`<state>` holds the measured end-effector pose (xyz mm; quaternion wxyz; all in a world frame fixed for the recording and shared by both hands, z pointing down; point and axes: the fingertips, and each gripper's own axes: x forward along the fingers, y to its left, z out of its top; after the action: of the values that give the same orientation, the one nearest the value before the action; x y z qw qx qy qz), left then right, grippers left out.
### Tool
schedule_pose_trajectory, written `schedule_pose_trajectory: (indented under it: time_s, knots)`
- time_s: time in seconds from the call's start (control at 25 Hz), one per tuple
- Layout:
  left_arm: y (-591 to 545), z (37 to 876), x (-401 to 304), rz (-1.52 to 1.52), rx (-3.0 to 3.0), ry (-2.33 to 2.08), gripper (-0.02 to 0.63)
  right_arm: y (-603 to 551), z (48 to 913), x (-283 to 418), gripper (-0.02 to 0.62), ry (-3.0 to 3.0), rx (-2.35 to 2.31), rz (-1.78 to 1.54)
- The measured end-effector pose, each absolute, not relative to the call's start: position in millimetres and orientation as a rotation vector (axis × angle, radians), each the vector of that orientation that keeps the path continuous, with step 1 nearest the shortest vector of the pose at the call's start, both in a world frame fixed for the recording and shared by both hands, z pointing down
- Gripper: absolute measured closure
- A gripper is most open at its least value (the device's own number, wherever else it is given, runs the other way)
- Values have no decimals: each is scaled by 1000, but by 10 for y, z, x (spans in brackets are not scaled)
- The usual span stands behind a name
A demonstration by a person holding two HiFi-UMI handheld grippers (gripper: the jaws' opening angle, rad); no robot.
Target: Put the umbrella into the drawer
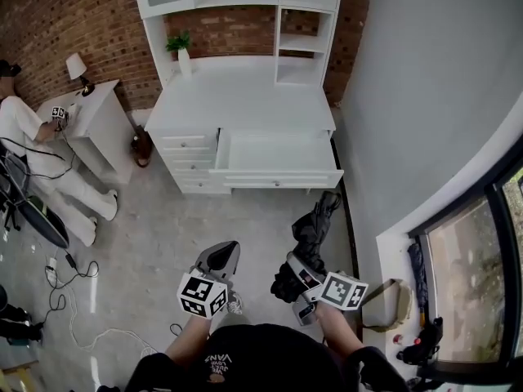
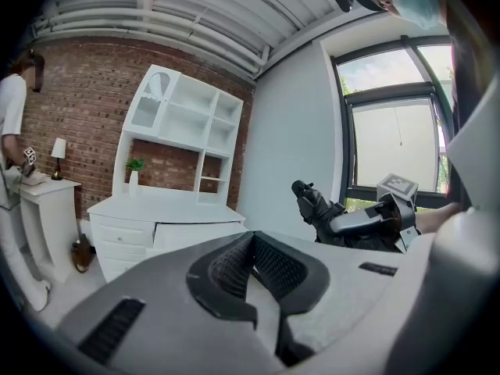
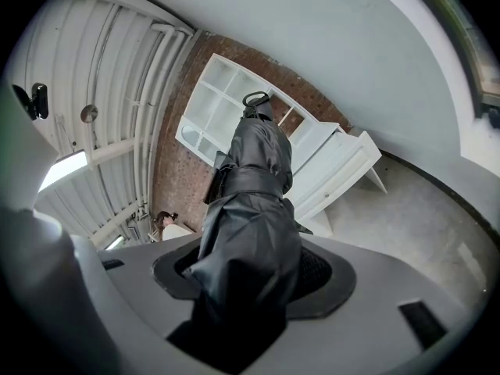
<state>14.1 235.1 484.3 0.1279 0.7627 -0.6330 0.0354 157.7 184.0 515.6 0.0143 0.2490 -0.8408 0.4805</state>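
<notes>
A folded black umbrella is held in the air, in front of me, its far end pointing toward the open white drawer of the desk. My right gripper is shut on the umbrella's near end; the right gripper view shows the umbrella clamped between the jaws, strap loop at its tip. My left gripper is shut with nothing in it, to the left of the umbrella. In the left gripper view, the umbrella and right gripper appear at the right.
A person in white stands by a small white side table with a lamp at the left. Cables lie on the floor. A grey wall and a window run along the right. A potted plant stands on the desk.
</notes>
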Motion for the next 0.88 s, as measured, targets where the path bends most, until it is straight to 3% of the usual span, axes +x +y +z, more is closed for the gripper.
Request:
schedule_pose_trajectory:
  time_s: [0.4, 0.88]
  knots:
    - [1858, 4793, -829, 130, 2328, -1709, 600, 1468, 5144, 635, 337, -2602, 959, 1553]
    - [1341, 4907, -1157, 108, 2370, -1623, 600, 1028, 5251, 271, 337, -2562, 1041, 1590]
